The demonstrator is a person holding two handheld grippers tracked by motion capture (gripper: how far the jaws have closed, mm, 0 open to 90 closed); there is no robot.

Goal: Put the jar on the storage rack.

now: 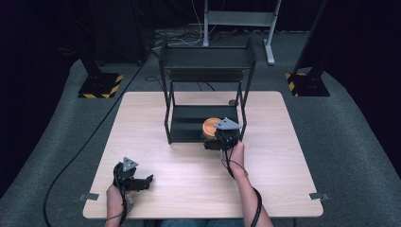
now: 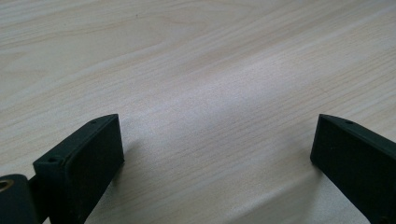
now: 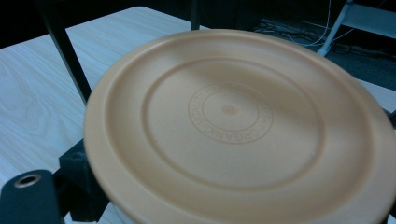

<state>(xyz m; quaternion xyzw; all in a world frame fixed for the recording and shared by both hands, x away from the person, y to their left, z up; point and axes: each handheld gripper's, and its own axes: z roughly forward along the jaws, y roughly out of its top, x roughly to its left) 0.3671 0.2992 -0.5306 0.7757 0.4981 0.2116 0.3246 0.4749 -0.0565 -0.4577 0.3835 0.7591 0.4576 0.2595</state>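
Observation:
An orange plate (image 1: 211,125) hangs at the front right corner of the black rack's lower shelf (image 1: 187,124), gripped at its near edge by my right gripper (image 1: 213,138). The right gripper view looks across the plate (image 3: 233,121) from close up, its round embossed stamp in the middle, and one black finger (image 3: 77,186) sticks out under the rim at the lower left. At the table's front left my left gripper (image 1: 147,181) is open, pointing right. Its view has bare wood between the spread jaws of the left gripper (image 2: 217,140).
The black two-tier rack (image 1: 165,61) stands at the middle back of the wooden table (image 1: 189,175). A small dark round thing (image 1: 233,102) lies behind the rack's right post. Stand bases with hazard stripes (image 1: 99,87) and cables sit on the floor beyond.

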